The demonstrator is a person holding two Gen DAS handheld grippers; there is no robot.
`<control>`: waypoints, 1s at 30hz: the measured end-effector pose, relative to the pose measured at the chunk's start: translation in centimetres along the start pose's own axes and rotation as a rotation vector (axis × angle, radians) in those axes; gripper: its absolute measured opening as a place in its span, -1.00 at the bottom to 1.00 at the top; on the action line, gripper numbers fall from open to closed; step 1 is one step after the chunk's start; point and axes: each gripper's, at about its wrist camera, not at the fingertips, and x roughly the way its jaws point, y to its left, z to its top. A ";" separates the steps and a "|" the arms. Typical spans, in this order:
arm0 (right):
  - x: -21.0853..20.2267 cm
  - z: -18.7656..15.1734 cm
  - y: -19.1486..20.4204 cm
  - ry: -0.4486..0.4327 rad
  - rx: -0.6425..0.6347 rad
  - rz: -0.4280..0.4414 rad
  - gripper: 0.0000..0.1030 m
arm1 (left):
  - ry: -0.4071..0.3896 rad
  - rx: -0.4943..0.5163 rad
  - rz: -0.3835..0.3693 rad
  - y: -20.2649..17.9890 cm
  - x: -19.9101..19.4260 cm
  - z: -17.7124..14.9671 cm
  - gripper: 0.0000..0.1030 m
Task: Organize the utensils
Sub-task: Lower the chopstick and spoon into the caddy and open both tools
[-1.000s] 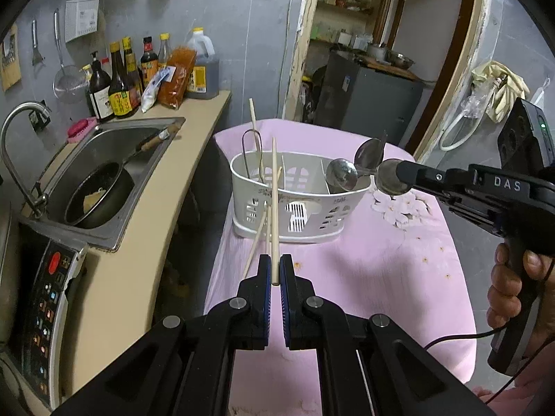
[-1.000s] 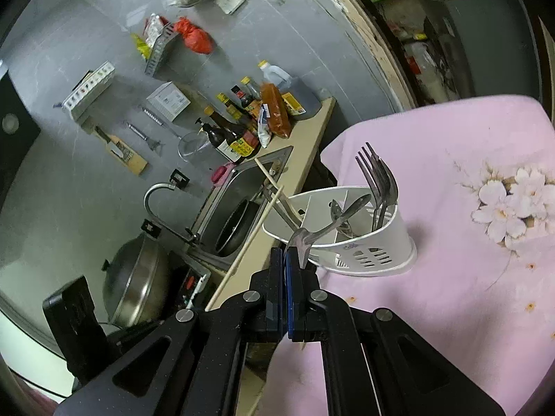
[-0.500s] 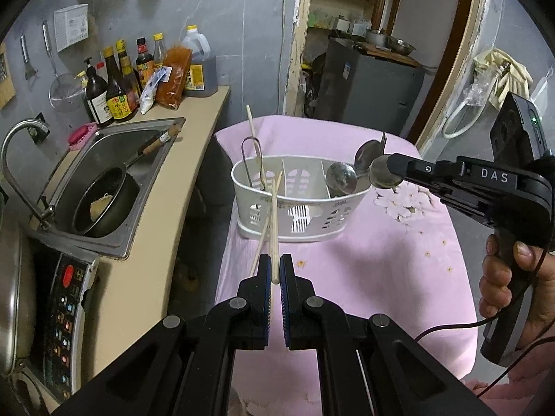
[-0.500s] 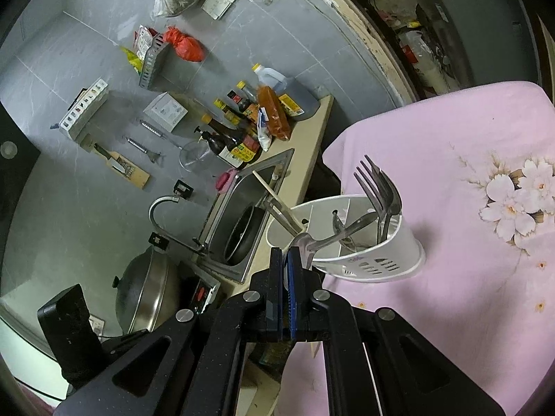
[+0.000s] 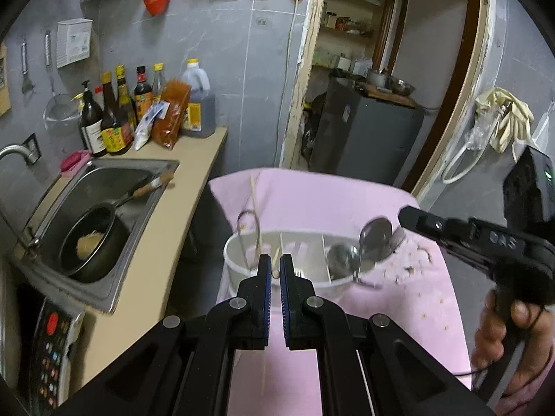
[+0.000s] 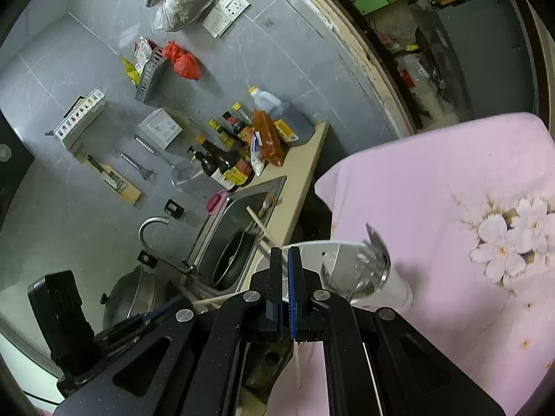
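A white slotted utensil caddy stands on the pink flowered tablecloth. Spoons stand in its right compartment, a chopstick and a wire loop in its left. My left gripper is just over the caddy's near rim, jaws nearly closed on a wooden chopstick. In the right wrist view the caddy with forks sits below my right gripper, whose jaws are narrowly apart with nothing seen between them. The right gripper also shows in the left wrist view.
A steel sink with a black pan lies to the left, set in a beige counter with sauce bottles. A cooker panel is at lower left. A doorway and dark cabinet are behind the table.
My left gripper moved forward and down to the caddy with the chopstick, which has slid lower. My right gripper let go of the spoon it held; it now stands in the caddy.
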 end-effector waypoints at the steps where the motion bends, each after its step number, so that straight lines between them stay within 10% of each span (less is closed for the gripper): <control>1: -0.1 0.1 0.0 -0.002 -0.002 -0.002 -0.91 | -0.004 0.002 -0.001 -0.1 0.4 0.2 -0.89; 14: -2.9 0.3 1.8 -0.108 -0.164 -0.154 -0.91 | -0.094 -0.028 -0.117 0.0 1.7 0.4 -0.83; 30: -6.9 -0.9 4.8 -0.277 -0.263 -0.298 -0.21 | -0.260 -0.071 -0.153 2.8 -2.2 -1.0 0.22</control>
